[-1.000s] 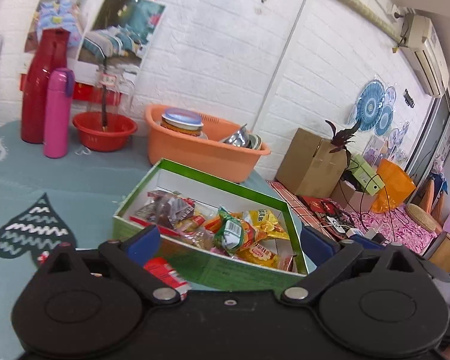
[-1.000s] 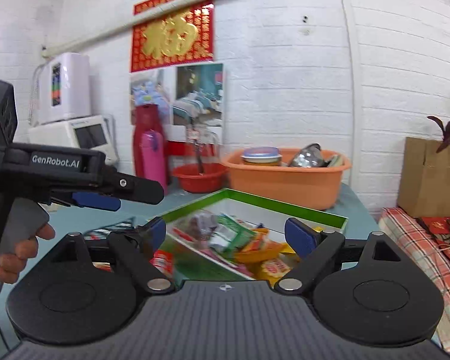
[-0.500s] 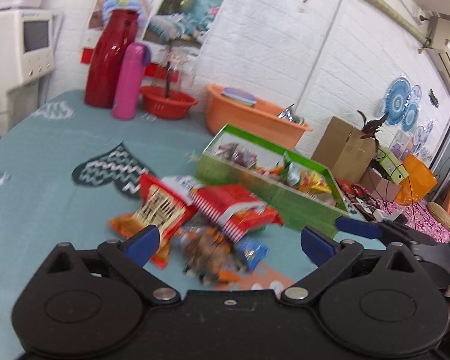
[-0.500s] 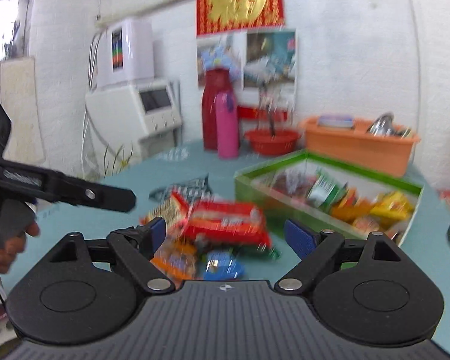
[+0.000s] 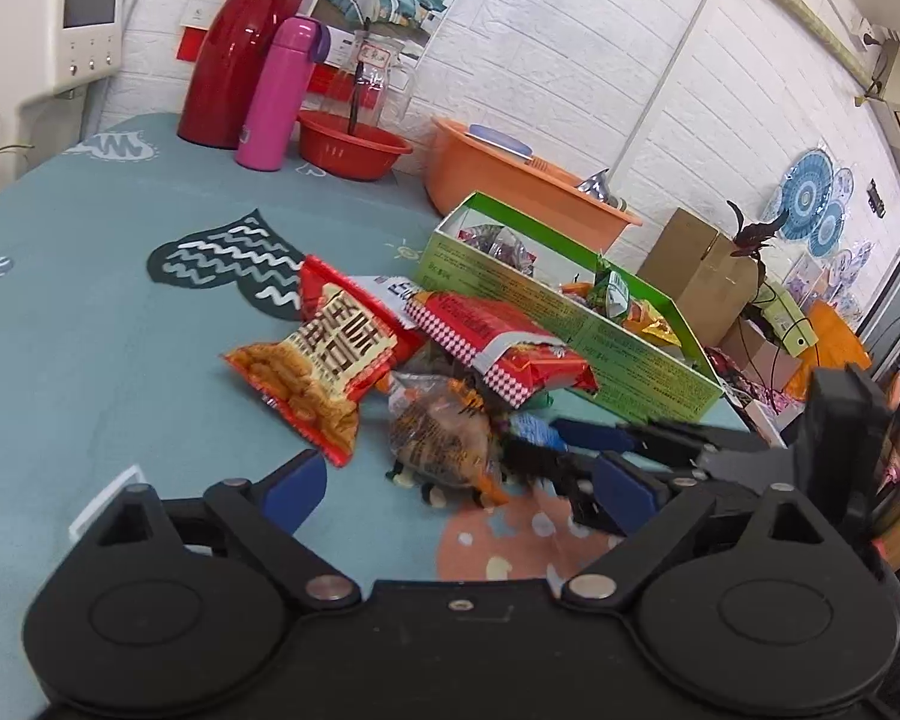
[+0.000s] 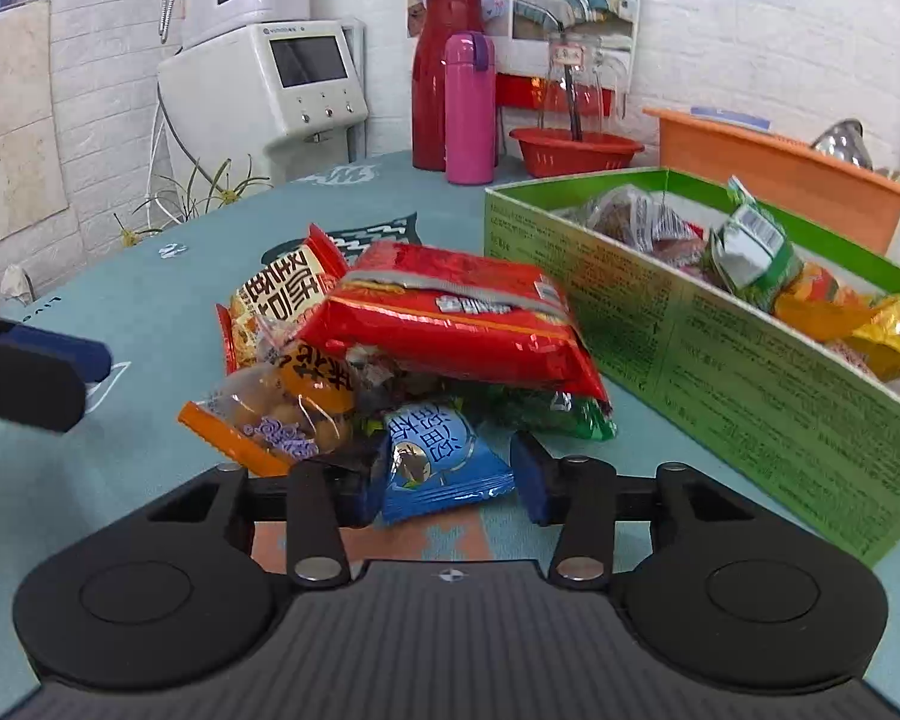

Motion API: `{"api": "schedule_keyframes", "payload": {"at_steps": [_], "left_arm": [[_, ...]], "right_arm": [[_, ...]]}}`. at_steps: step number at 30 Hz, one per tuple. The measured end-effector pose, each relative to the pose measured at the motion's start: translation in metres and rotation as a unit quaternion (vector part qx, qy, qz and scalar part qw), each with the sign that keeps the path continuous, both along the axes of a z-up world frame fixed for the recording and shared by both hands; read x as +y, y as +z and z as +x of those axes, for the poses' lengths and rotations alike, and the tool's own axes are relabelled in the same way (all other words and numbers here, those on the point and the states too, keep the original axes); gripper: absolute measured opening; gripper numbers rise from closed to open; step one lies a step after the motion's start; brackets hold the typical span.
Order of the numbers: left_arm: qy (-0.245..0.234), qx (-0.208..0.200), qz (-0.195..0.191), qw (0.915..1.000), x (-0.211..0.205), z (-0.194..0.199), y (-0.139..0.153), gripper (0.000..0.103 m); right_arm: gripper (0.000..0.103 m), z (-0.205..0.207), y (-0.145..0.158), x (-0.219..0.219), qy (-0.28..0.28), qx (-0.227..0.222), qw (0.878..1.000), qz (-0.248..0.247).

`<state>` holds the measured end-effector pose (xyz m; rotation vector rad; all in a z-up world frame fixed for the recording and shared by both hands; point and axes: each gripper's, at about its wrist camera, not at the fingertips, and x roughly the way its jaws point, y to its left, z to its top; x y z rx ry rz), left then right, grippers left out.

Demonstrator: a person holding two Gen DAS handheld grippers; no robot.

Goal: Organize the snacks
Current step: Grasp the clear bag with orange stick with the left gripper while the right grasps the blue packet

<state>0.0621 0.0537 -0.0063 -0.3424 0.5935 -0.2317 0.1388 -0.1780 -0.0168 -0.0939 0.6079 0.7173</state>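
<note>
Low, tilted down, right gripper (image 6: 447,480) jaws closing around blue packet (image 6: 441,459)

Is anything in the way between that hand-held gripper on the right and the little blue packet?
Nothing visible. The blue packet already lies between the closing jaws of the right hand-held gripper, at the near edge of the snack pile. The big red bag lies behind it, not in the path.

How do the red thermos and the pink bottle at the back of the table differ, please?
The red thermos is taller and wider than the pink bottle. It tapers towards the top; the bottle is straight-sided with a purple strap. Both stand upright, side by side.
</note>
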Motion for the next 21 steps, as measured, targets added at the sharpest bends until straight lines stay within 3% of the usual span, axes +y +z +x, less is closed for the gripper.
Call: {"api": "schedule_keyframes", "payload": {"at_steps": [9, 11, 12, 19, 21], "left_arm": [[0.015, 0.039, -0.005, 0.9991, -0.023, 0.059, -0.025, 0.103], [0.023, 0.043, -0.002, 0.9988, -0.022, 0.064, -0.030, 0.085], [0.027, 0.041, 0.002, 0.9988, -0.020, 0.064, -0.031, 0.069], [-0.032, 0.066, -0.034, 0.9967, 0.008, 0.035, -0.030, 0.068], [-0.032, 0.068, -0.031, 0.9967, 0.013, 0.020, -0.029, 0.070]], "right_arm": [[0.075, -0.048, 0.008, -0.033, -0.019, 0.015, 1.000, -0.005], [0.076, -0.055, 0.007, -0.034, -0.010, 0.025, 1.000, -0.001], [0.076, -0.059, 0.007, -0.034, -0.004, 0.027, 1.000, 0.001], [0.081, -0.069, 0.008, -0.022, 0.046, 0.018, 0.999, -0.003], [0.089, -0.071, 0.007, -0.019, 0.063, 0.013, 0.998, -0.008]]}}
